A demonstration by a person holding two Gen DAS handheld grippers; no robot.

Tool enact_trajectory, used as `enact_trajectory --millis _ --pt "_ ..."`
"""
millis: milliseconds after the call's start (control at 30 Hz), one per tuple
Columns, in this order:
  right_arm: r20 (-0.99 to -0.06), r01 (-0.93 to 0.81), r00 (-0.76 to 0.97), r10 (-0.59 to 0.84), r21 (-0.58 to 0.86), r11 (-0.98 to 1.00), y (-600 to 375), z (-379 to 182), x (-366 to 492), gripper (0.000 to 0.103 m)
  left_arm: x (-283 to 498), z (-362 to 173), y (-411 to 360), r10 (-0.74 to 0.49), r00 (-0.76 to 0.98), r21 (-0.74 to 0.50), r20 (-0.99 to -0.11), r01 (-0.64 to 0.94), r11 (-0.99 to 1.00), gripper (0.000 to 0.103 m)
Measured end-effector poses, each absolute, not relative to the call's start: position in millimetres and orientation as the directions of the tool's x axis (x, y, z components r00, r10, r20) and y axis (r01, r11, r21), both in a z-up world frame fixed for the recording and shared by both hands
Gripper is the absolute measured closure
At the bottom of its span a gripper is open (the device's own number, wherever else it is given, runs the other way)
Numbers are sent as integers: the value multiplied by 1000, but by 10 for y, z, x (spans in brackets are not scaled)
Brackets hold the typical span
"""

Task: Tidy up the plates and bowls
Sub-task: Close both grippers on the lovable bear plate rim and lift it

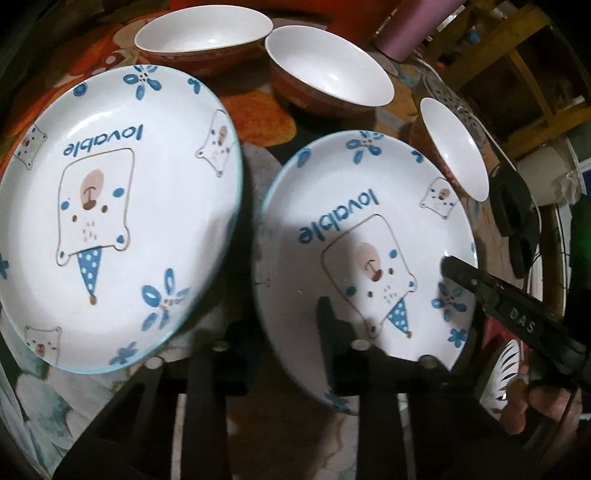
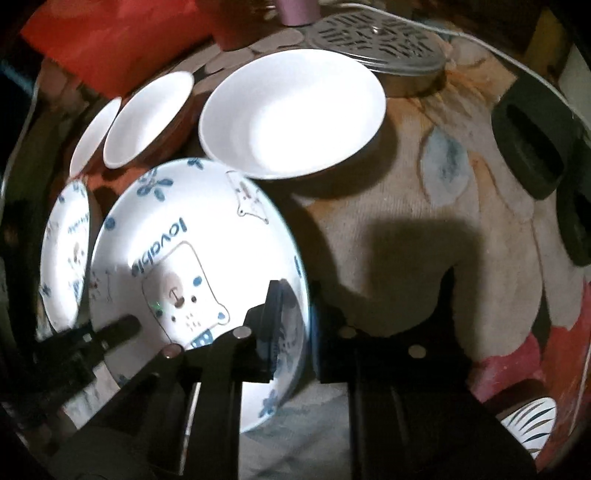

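Two white plates with a blue bear and the word "lovable" lie on a flowered cloth. My left gripper point(image 1: 282, 325) is shut on the left rim of the nearer plate point(image 1: 351, 206), one finger inside and one outside. My right gripper point(image 2: 299, 299) is shut on the opposite rim of the same plate point(image 2: 192, 206), and its finger shows in the left wrist view too. The second plate point(image 1: 110, 206) lies to the left, untouched. Three bowls, white inside and orange outside, stand behind the plates: one point(image 1: 203, 29), another point(image 1: 328, 62), and a third point(image 1: 458, 147) nearest the held plate.
A purple cup point(image 2: 299, 11) and a perforated metal lid point(image 2: 380, 40) stand at the back. Black looped objects point(image 2: 532, 144) lie at the right edge. A striped dish point(image 2: 532, 421) sits at the lower right. Bare cloth point(image 2: 406, 206) shows right of the held plate.
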State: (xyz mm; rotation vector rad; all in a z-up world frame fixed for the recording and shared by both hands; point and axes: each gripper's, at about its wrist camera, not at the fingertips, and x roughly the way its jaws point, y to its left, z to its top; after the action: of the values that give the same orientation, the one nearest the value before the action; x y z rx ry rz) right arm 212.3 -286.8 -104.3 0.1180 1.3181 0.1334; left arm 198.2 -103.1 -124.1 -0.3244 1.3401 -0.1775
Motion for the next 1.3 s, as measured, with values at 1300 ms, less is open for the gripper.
enact_trajectory --millis 1300 --pt "-948 51 255 188 207 977 -3342 -770 1307 93 1625 -902 -1413 -281 285 -215 -916 243 946 86"
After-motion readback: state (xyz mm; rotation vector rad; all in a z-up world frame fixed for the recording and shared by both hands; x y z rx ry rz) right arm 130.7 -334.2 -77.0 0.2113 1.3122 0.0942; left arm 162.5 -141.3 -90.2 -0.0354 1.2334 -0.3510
